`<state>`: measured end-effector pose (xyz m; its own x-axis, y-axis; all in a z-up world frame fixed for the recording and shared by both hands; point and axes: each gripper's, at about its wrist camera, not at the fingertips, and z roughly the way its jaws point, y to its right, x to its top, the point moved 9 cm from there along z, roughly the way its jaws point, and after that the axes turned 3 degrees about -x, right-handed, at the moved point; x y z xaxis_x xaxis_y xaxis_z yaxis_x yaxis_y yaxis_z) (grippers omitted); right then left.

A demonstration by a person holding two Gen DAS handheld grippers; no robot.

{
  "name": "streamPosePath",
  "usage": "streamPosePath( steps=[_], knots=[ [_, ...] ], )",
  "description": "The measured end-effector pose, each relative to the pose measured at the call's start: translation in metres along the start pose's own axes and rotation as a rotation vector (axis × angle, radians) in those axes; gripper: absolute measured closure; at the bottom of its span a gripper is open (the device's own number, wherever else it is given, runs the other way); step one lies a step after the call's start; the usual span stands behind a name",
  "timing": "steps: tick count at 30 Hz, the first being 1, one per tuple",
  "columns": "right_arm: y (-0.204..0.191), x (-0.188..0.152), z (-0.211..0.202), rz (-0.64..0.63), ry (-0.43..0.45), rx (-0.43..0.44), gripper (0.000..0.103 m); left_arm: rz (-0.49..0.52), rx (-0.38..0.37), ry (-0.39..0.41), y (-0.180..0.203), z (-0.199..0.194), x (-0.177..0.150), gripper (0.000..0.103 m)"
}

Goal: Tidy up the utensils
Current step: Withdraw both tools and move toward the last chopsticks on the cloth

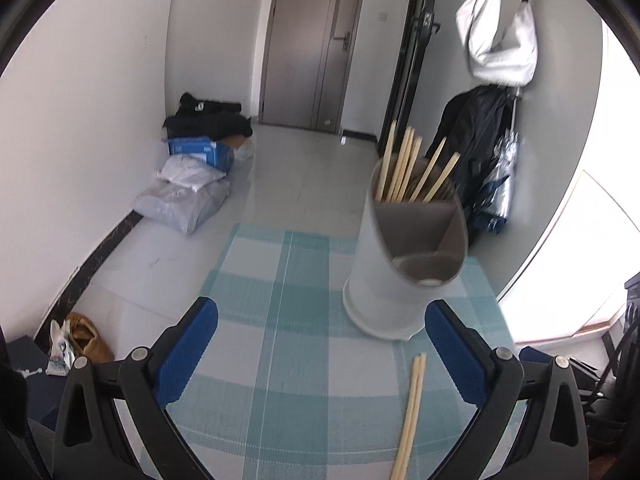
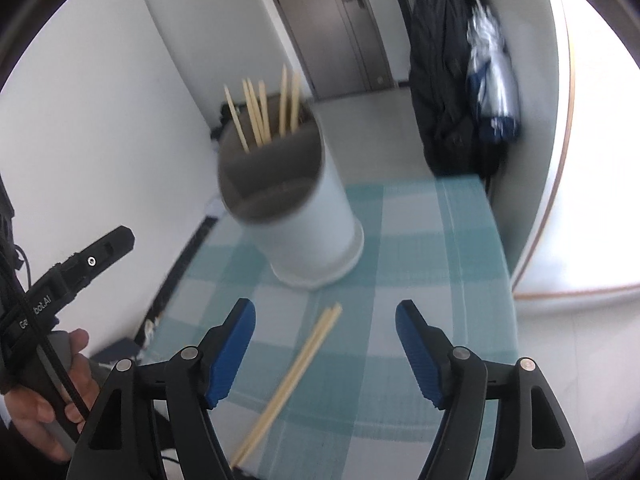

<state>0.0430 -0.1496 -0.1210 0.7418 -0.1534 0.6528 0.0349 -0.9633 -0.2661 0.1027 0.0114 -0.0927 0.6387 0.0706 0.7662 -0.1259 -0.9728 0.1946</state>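
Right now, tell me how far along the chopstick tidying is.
Done: several chopsticks stand in the back compartment of the holder. In hand: nothing; the left gripper and right gripper are both open and empty over the cloth. The right one has the loose pair between its fingers, untouched. Left: that pair lying on the cloth still has to go into the holder.

I see a grey door (image 1: 312, 44) straight ahead, a white bag (image 1: 500, 40) hung above dark coats (image 1: 476, 132) and a folded umbrella (image 1: 502, 184), and a blue box (image 1: 202, 152) among bags (image 1: 180, 200) by the wall.
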Motion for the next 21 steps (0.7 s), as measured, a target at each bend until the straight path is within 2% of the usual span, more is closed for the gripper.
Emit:
streamPosePath(
  steps=[9, 16, 18, 21],
  knots=[
    [0.003, -0.036, 0.053, -0.026, -0.171, -0.080, 0.031, -0.027, 0.005, -0.051, -0.010, 0.010, -0.007, 0.001],
    [0.002, -0.045, 0.082, -0.080, -0.209, -0.143, 0.030, -0.098, -0.010, -0.075, -0.026, 0.003, -0.008, 0.001],
    [-0.002, -0.046, 0.083, -0.115, -0.193, -0.160, 0.031, -0.115, -0.006, -0.079, -0.028, 0.003, -0.007, 0.001],
    [-0.005, -0.047, 0.085, -0.172, -0.196, -0.206, 0.039, -0.131, -0.006, -0.082, -0.033, 0.003, -0.006, 0.001]
  ],
)
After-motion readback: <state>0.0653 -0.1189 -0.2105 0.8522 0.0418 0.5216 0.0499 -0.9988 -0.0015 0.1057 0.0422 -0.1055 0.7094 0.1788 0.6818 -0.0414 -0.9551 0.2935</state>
